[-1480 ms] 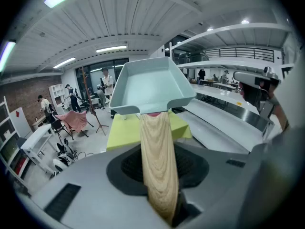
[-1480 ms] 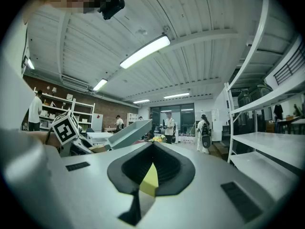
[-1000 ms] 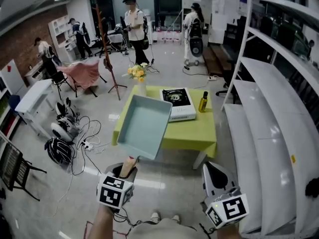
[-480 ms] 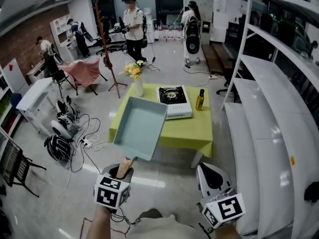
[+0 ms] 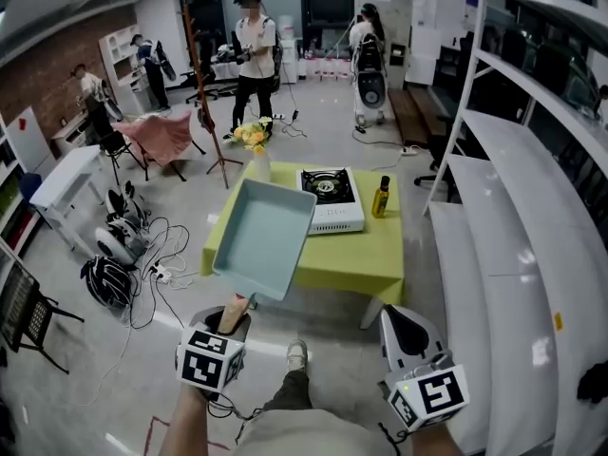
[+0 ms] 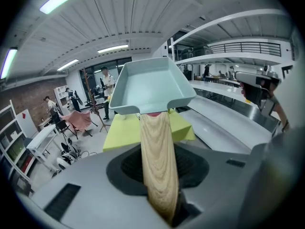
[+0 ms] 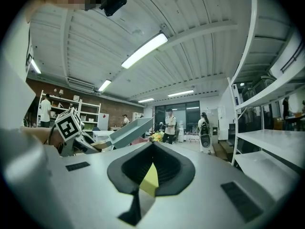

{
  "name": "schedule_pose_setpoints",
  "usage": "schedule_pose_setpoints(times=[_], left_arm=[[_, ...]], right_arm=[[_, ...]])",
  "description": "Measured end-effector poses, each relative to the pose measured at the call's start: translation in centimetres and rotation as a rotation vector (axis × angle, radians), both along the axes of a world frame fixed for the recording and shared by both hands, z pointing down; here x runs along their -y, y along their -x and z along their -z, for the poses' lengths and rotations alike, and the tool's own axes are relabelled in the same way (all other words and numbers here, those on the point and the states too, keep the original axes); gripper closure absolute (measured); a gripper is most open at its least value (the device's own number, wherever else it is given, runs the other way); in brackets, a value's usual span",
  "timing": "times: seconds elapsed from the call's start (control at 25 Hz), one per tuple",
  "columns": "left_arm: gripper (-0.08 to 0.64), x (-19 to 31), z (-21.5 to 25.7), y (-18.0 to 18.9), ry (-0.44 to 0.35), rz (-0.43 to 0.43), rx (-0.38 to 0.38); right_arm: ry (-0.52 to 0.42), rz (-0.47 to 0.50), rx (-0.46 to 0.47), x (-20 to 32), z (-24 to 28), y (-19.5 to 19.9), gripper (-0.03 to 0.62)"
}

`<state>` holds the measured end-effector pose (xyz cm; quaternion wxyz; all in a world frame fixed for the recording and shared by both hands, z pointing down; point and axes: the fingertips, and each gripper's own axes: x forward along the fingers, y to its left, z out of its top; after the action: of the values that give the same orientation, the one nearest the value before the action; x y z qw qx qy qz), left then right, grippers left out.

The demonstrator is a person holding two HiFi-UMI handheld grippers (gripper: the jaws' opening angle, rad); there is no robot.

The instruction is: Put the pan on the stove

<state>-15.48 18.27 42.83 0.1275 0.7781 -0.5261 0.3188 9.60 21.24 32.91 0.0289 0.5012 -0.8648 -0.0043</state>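
Compared with 1 s ago, a shoe (image 5: 296,354) and a leg have come into the bottom of the head view, and the bench (image 5: 361,255) sits slightly differently in it. We read this as a step in progress toward the bench. The left claw (image 5: 233,316) has stayed clamped on the wooden handle (image 6: 157,161) of the pan (image 5: 261,237), with no change in grip. The pan is carried in the air, tilted, in front of the bench's near left corner. It is still well apart from the stove (image 5: 329,198), which stands on the bench beside 1 bottle (image 5: 381,198). The right claw (image 5: 407,326) hangs low at our right, closed with nothing in it. Judgement: transport phase only. The pan must still be carried over the bench and lowered onto the burner, and the placement is not yet begun.
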Motion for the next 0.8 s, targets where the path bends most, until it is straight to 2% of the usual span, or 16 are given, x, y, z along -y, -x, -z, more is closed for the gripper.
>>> schedule_pose_setpoints(times=[0.28, 0.8], left_arm=[[0.445, 5.6, -0.7, -0.2, -0.005, -0.019, 0.006], [0.444, 19.4, -1.7, 1.7, 0.048, -0.049, 0.009]], right_arm=[[0.015, 0.007, -0.005, 5.2, -1.0, 0.5, 0.586], [0.067, -0.009, -0.020, 18.6, -1.6, 3.2, 0.586]])
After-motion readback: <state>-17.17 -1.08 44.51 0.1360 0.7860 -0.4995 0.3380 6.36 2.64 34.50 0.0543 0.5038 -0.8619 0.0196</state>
